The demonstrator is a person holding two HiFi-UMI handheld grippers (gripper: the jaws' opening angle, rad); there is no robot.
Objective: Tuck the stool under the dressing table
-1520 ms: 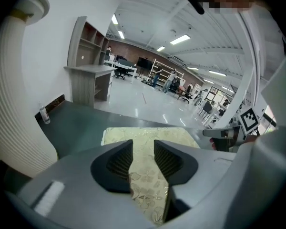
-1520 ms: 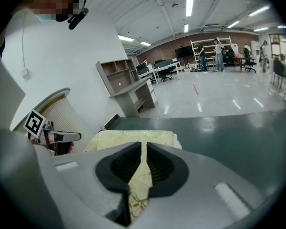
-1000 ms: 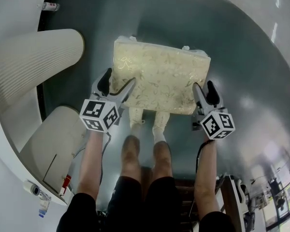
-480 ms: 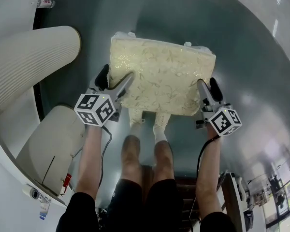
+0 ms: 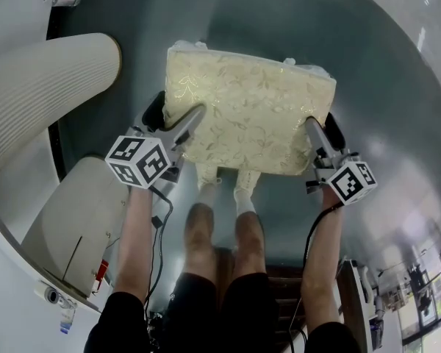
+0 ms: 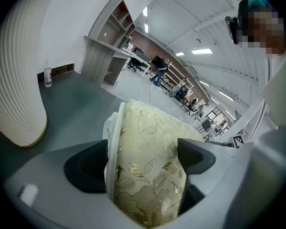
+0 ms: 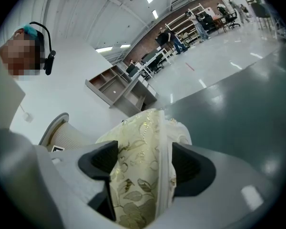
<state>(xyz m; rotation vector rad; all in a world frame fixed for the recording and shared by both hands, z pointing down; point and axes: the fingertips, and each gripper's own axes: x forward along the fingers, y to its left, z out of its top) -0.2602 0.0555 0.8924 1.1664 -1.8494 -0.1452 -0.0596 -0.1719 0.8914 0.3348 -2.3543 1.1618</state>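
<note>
Stool stands untucked on the floor beside the ribbed white unit, and our left gripper and right gripper have just opened wide astride its seat, unclamped, so we have the whole move left

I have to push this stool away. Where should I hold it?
Hold the stool's cushion at its left and right ends, reaching in from the near side: it is a wide, flat slab with both ends free.

Head cam on me looks steeply down on the stool. My gripper cams sit right behind their jaws, looking forward along its two sides, very close. All three share it.
</note>
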